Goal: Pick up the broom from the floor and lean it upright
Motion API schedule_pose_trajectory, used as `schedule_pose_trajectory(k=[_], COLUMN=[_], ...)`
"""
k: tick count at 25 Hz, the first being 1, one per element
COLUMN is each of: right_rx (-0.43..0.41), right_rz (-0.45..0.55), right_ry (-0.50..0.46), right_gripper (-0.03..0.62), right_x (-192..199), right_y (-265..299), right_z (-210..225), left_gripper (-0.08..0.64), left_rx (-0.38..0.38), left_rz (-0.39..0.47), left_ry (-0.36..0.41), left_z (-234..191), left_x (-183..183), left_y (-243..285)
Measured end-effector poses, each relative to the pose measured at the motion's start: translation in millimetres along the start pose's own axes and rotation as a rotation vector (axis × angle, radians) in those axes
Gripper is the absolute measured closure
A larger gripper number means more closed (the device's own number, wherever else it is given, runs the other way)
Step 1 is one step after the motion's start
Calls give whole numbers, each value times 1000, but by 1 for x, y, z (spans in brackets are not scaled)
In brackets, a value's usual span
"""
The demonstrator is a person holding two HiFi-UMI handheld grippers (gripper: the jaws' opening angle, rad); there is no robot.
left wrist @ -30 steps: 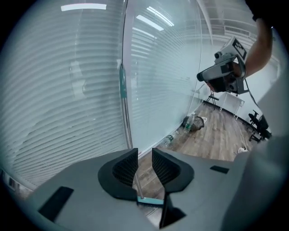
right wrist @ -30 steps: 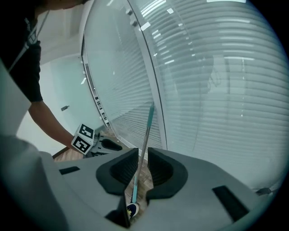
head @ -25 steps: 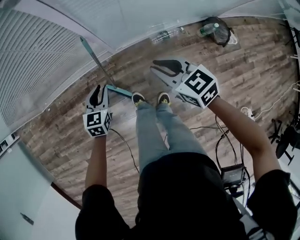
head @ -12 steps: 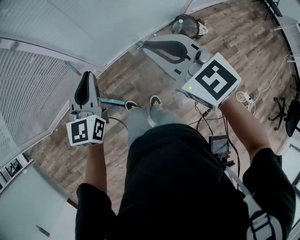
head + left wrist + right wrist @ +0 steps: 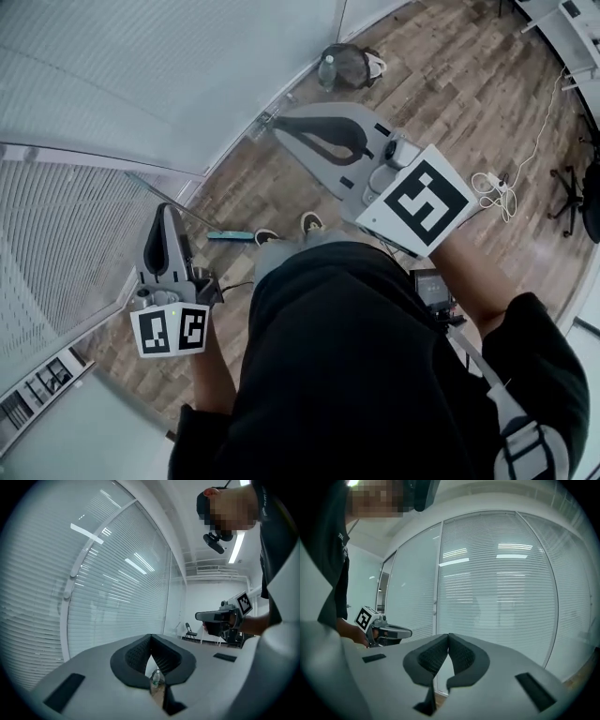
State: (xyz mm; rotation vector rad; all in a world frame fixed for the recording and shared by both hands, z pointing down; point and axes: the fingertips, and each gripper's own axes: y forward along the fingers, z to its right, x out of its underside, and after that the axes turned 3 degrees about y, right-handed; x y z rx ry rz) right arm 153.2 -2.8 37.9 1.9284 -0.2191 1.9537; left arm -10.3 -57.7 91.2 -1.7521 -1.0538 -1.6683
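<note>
Head view: broom (image 5: 231,235) appears already leaned against the blinds (image 5: 56,244) just beyond the left claw (image 5: 167,210), which, like the right claw (image 5: 279,131), has just pressed together empty; next, likely only stepping clear.

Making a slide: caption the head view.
Shut, empty left gripper and right gripper; teal broom leans against the glass wall.

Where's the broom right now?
Head view, left of centre: the broom has its teal head on the floor beside the person's shoes, handle slanting toward the blinds.
</note>
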Motion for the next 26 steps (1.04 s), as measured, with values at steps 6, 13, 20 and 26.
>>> schedule_pose_trajectory(k=[6, 13, 20, 26], right_rx=[51, 56, 50, 56], right_rz=[12, 43, 33, 58], right_ry=[45, 46, 72, 75], right_gripper=[572, 572, 572, 572], right_x=[-2, -10, 3, -6], right_y=[-15, -53, 6, -21], right_z=[14, 17, 19, -2], left_gripper=[537, 537, 537, 537], left_rx=[-8, 6, -5, -3], left_rz=[-1, 9, -17, 5], left_ry=[7, 61, 55, 62], left_z=[9, 54, -2, 20], left_x=[-6, -23, -15, -21], left_y=[-2, -8, 9, -17])
